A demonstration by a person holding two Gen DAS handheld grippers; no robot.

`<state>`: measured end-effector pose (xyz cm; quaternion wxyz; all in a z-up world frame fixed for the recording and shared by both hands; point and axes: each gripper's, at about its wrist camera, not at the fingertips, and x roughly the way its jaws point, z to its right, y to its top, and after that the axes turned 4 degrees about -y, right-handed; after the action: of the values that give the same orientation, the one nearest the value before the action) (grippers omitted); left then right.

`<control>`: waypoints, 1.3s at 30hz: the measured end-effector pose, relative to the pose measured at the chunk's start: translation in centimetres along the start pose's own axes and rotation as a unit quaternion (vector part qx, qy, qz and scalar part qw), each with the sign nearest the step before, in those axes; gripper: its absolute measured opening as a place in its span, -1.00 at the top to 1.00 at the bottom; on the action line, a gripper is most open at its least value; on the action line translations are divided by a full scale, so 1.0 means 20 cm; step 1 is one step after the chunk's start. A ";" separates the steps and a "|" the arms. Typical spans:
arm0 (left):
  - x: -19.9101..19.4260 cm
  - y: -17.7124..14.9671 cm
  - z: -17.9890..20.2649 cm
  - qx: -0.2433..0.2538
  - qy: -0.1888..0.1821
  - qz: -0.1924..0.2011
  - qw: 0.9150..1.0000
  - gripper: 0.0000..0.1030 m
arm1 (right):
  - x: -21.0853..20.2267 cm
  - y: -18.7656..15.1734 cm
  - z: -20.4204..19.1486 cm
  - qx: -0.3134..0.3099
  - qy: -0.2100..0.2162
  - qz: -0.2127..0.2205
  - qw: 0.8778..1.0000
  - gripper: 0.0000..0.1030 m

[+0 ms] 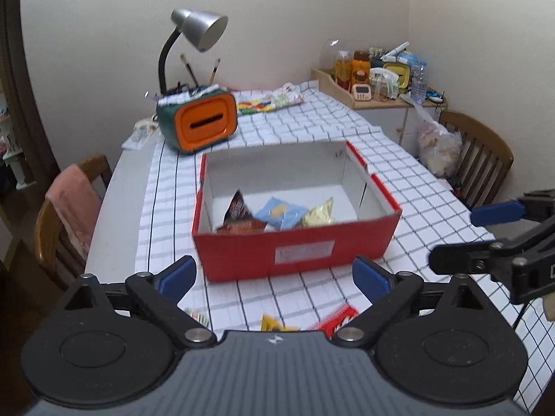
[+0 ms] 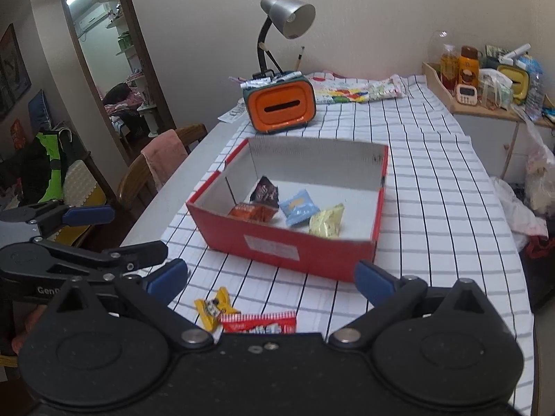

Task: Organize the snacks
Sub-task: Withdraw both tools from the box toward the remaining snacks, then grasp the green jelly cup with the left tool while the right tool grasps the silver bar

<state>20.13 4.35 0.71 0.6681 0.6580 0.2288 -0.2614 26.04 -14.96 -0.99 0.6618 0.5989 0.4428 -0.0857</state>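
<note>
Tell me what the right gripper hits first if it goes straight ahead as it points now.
Probably the red box: its near wall sits ahead of the open right gripper. Depth is uncertain; the snacks below lie nearer the camera.

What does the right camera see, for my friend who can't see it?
An open red box on a checked tablecloth holds four snack packets, and two more, a yellow packet and a red packet, lie in front between the open right gripper. The left gripper shows at left.
</note>
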 end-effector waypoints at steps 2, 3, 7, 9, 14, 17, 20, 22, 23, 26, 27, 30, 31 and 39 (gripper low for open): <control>-0.01 -0.05 -0.03 -0.010 0.000 -0.007 1.000 -0.89 | -0.01 -0.06 -0.01 0.001 -0.008 -0.005 1.000 -0.99; -0.02 -0.07 -0.05 -0.016 0.001 -0.010 1.000 -0.89 | -0.01 -0.09 -0.01 0.000 -0.011 -0.009 1.000 -0.99; -0.03 -0.13 -0.14 -0.037 0.000 -0.023 0.999 -0.89 | 0.00 -0.18 0.00 0.012 -0.030 -0.022 0.999 -0.99; -0.03 -0.15 -0.19 -0.040 0.003 -0.027 0.999 -0.89 | 0.01 -0.23 0.01 0.033 -0.034 -0.034 0.998 -0.99; 0.02 -0.23 -0.27 -0.010 0.023 -0.039 0.999 -0.89 | 0.05 -0.37 0.03 0.059 -0.054 -0.068 0.994 -0.99; 0.08 -0.28 -0.31 0.002 0.026 -0.058 0.998 -0.89 | 0.10 -0.44 0.03 0.074 -0.064 -0.096 0.991 -0.99; 0.14 -0.32 -0.34 0.013 0.026 -0.076 0.997 -0.89 | 0.13 -0.51 0.05 0.099 -0.075 -0.119 0.985 -0.99; 0.19 -0.32 -0.37 0.014 0.025 -0.085 0.996 -0.89 | 0.16 -0.54 0.07 0.123 -0.086 -0.136 0.979 -0.99; 0.23 -0.32 -0.39 0.013 0.025 -0.089 0.996 -0.89 | 0.17 -0.55 0.08 0.138 -0.090 -0.142 0.976 -0.99; 0.33 -0.31 -0.44 0.002 0.028 -0.106 0.994 -0.89 | 0.20 -0.58 0.10 0.172 -0.109 -0.168 0.964 -0.99; 0.36 -0.30 -0.46 -0.002 0.028 -0.113 0.993 -0.89 | 0.21 -0.59 0.10 0.181 -0.115 -0.174 0.961 -0.99; 0.47 -0.28 -0.51 -0.020 0.019 -0.138 0.990 -0.89 | 0.23 -0.61 0.11 0.208 -0.117 -0.191 0.952 -0.99; 0.51 -0.28 -0.53 -0.027 0.016 -0.147 0.989 -0.89 | 0.25 -0.61 0.11 0.217 -0.119 -0.196 0.949 -0.99; 0.72 -0.26 -0.65 -0.065 0.022 -0.194 0.978 -0.89 | 0.32 -0.62 0.09 0.261 -0.144 -0.223 0.928 -0.87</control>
<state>28.26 16.70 -12.95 0.6410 0.5613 0.3836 -0.3563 22.75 -17.24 -14.59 0.5024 0.6175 0.4269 -0.4291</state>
